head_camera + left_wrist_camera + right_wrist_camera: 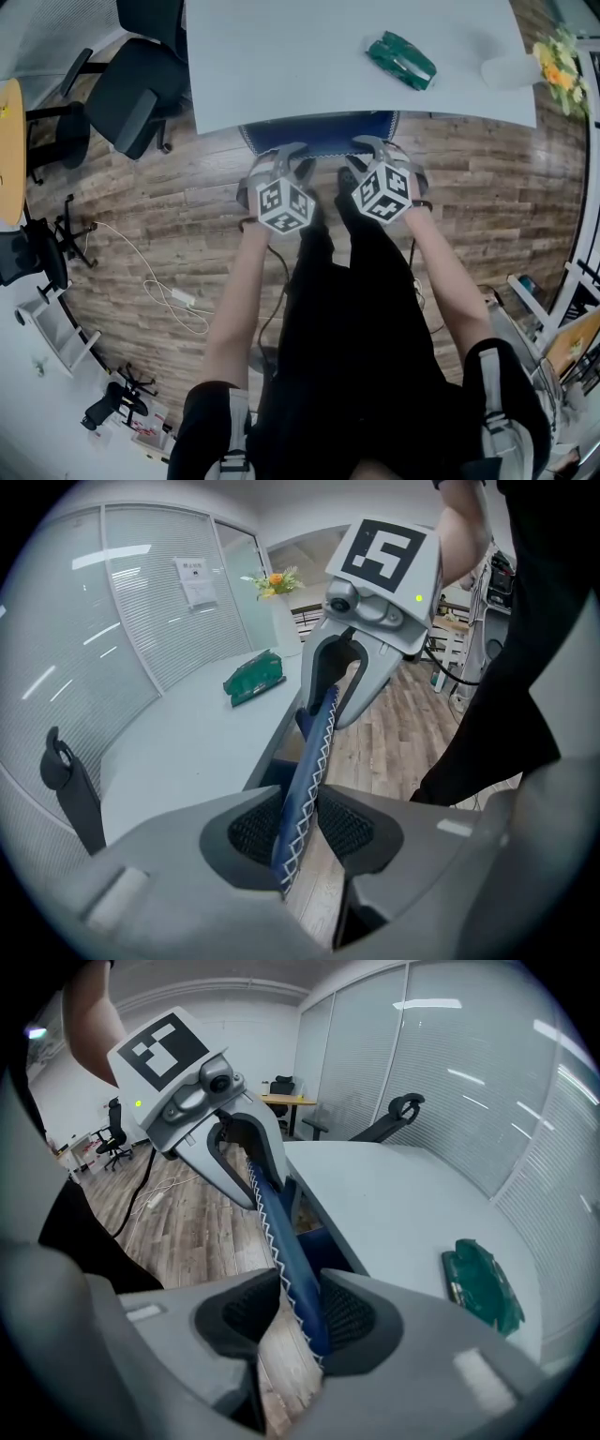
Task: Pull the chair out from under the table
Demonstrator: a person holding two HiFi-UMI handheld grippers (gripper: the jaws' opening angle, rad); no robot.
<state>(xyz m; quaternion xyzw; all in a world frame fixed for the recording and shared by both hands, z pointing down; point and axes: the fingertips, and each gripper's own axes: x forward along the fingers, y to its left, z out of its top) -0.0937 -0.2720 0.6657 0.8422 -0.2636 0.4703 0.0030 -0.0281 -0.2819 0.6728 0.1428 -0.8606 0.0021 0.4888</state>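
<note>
The blue chair back [319,136], edged with white zigzag stitching, pokes out from under the near edge of the white table [281,66]. My left gripper [289,157] grips its top edge on the left and my right gripper [375,150] grips it on the right. In the left gripper view the stitched edge [314,752] runs between the dark pads of the left gripper [298,822], pinched from both sides. In the right gripper view the edge [281,1241] lies along one pad of the right gripper [286,1312], and the other pad's tip meets the stitching.
A green packet [401,58] lies on the table near a white vase with flowers [561,61]. A black office chair [131,94] stands at the table's left end. White cables [173,295] trail over the wooden floor. The person's dark trousers fill the space behind the grippers.
</note>
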